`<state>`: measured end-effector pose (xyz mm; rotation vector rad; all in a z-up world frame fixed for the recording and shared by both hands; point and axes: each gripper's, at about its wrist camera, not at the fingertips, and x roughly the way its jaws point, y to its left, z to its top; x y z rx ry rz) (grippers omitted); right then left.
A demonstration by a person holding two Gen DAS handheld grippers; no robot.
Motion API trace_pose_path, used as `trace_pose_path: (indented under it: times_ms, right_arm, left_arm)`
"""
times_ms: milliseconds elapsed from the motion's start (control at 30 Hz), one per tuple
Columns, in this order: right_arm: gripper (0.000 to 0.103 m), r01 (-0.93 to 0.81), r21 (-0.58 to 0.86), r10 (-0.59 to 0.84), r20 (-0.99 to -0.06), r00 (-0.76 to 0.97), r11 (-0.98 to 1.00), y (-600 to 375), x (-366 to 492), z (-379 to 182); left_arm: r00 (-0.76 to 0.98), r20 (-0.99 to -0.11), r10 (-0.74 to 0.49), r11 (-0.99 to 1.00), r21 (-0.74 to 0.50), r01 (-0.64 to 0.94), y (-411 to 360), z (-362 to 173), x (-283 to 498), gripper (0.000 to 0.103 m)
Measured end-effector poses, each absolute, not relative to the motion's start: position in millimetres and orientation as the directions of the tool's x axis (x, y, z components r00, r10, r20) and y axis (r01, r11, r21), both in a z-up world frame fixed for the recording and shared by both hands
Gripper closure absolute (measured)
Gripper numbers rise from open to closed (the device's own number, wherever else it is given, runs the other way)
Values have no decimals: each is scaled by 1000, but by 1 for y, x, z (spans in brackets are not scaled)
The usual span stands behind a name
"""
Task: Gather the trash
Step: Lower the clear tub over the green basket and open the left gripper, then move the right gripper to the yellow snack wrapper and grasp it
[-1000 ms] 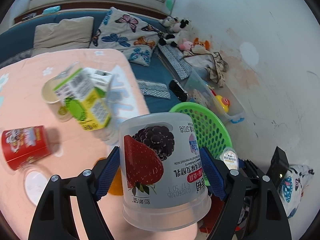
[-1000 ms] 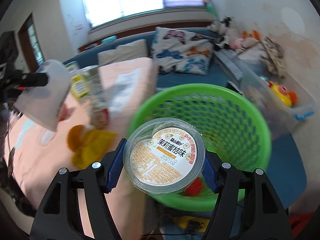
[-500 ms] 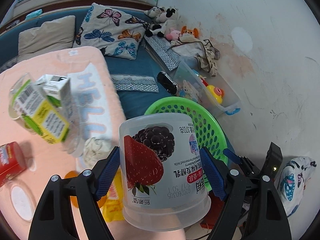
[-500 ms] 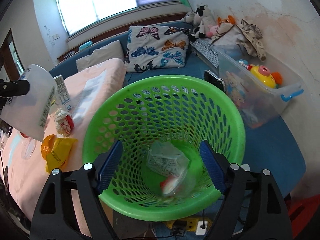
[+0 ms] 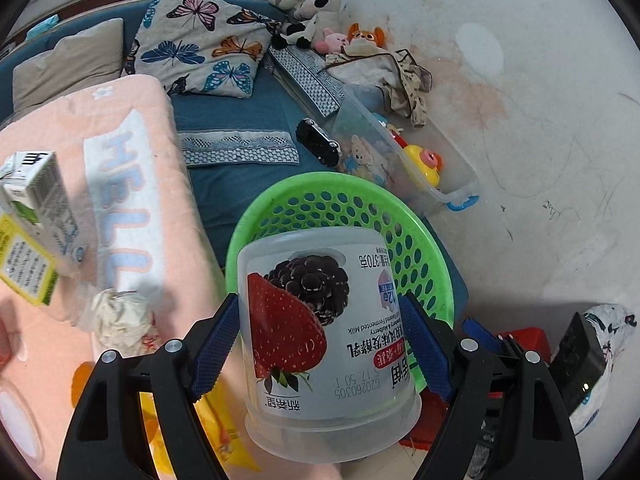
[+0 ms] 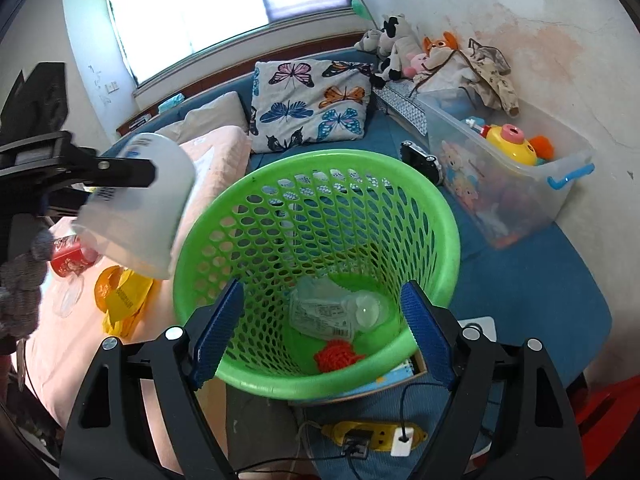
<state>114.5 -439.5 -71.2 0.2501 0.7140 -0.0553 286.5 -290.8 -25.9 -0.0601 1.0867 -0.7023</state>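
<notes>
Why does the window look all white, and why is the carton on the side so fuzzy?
In the right wrist view, daylight floods the window, so its panes wash out white. In the left wrist view, the carton sits near the curved edge of the fisheye picture and looks smeared, while the yogurt tub close to the lens stays sharp.

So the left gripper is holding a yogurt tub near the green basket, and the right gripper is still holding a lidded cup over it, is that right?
Not quite. The right gripper is empty, jaws open over the green basket, as the right wrist view shows. The left gripper does hold the yogurt tub near the basket.
</notes>
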Motion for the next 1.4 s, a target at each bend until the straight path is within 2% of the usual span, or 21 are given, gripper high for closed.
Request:
trace_pose_path:
  times_ms: [233,433,800,1400]
  right_arm:
    - [22,132,212,38,-649,760,968,-436,105,-69]
    - [22,113,214,52,-639,767,970,-429,100,-63]
    - [22,-16,202,137,-606,784,979,-383,99,-46]
    - [22,-201,210,290,-649,703,957,-282,140,-60]
  left_arm:
    - [240,-775,-585,759,-418,499,-301,-30,283,22]
    - [266,-760,-593,754,-409,514,-285,-18,274,22]
    - [424,-728,-539,818,-334,468,-198,13,259,22]
    - [506,-725,-467,884,-371,285,-80,-15,234,22]
